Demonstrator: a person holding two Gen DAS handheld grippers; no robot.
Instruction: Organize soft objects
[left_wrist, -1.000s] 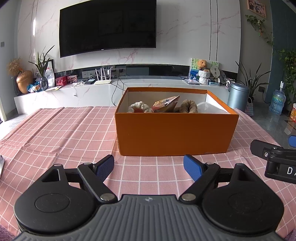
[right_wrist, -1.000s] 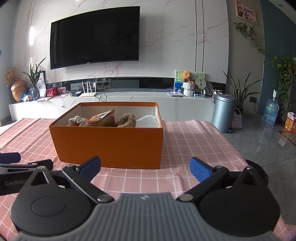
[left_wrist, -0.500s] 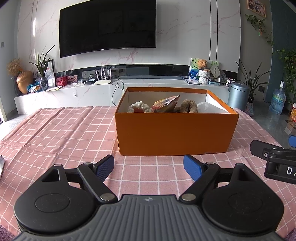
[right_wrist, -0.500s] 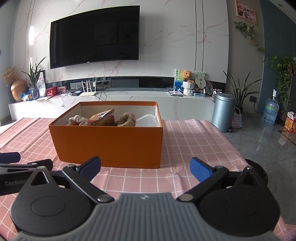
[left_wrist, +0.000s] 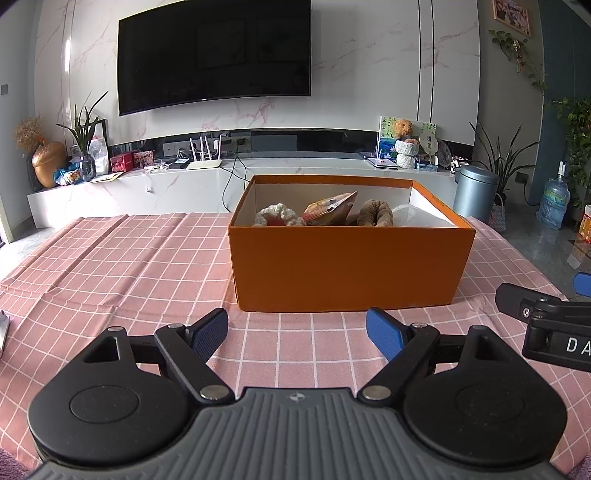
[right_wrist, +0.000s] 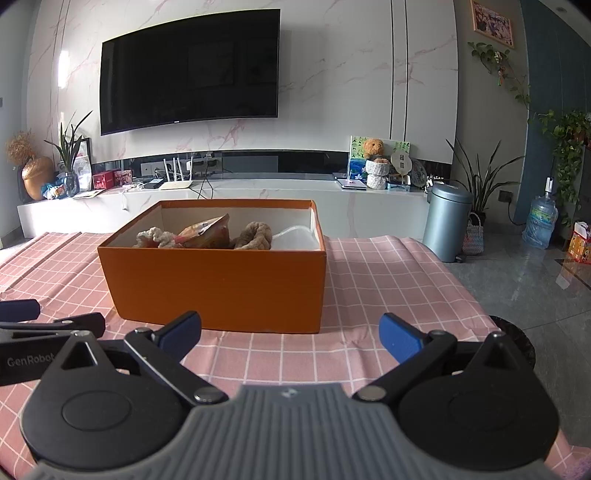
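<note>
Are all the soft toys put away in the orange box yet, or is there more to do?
It looks nearly finished. The orange box already holds a cream fluffy toy, a crinkly packet and a brown plush. Nothing is in hand: the left gripper and right gripper are both open and empty. No soft things show on the pink tablecloth, so little seems left.

An orange box (left_wrist: 351, 266) stands on the pink checked tabletop (left_wrist: 129, 266), the landmark here. Inside it lie a cream fuzzy toy (left_wrist: 279, 216) toward its left end, an orange packet (left_wrist: 332, 210) in its middle, a brown plush (left_wrist: 376, 214) right of that, and something white (left_wrist: 417, 218) at its right end. Just before the box, the left gripper (left_wrist: 297, 328) hovers with fingers (left_wrist: 208, 332) spread wide, empty. Part of the right gripper (left_wrist: 546, 317) shows off the box's near right corner.
</note>
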